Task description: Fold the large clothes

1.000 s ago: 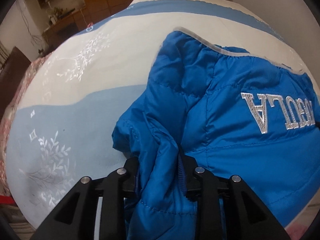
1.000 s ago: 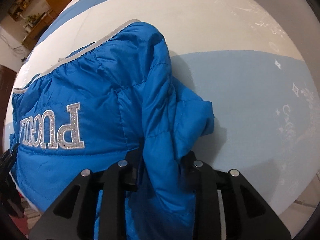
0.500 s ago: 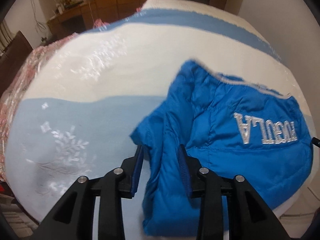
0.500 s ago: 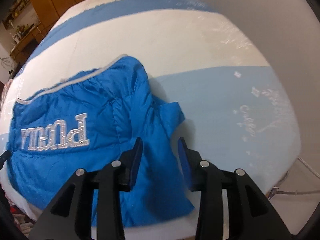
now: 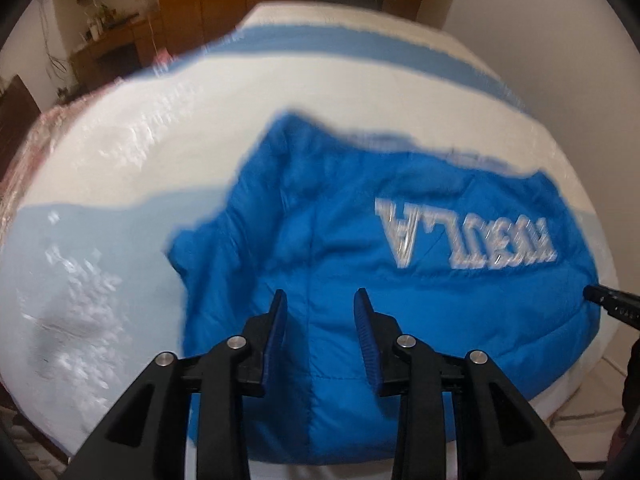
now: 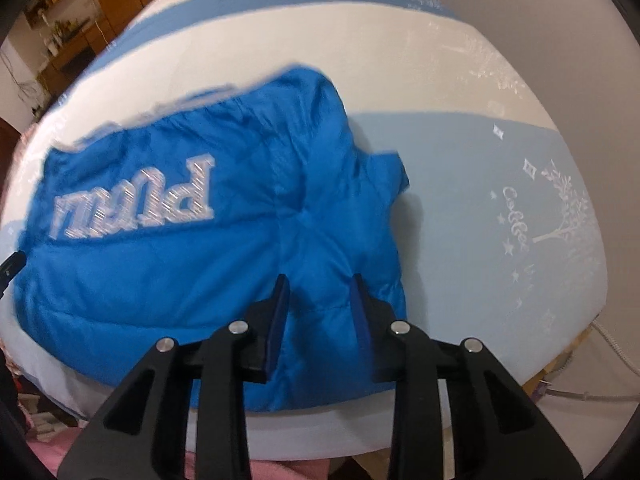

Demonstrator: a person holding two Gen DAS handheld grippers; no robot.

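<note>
Motion blur smears the silver lettering [image 5: 466, 238] in both views; it cannot be read. The blue jacket [image 5: 360, 240] lies folded near the front edge of the bed [image 5: 120, 152]. The left gripper [image 5: 320, 300] hangs above the jacket, apart, holding nothing. The right gripper [image 6: 318, 286], jaws just closing, is likewise empty. Only the right view shows the tree print [image 6: 560, 208]; only the left shows a desk [image 5: 108, 48].

Blue jacket [image 5: 360, 280] on striped bed [image 5: 120, 168]
</note>
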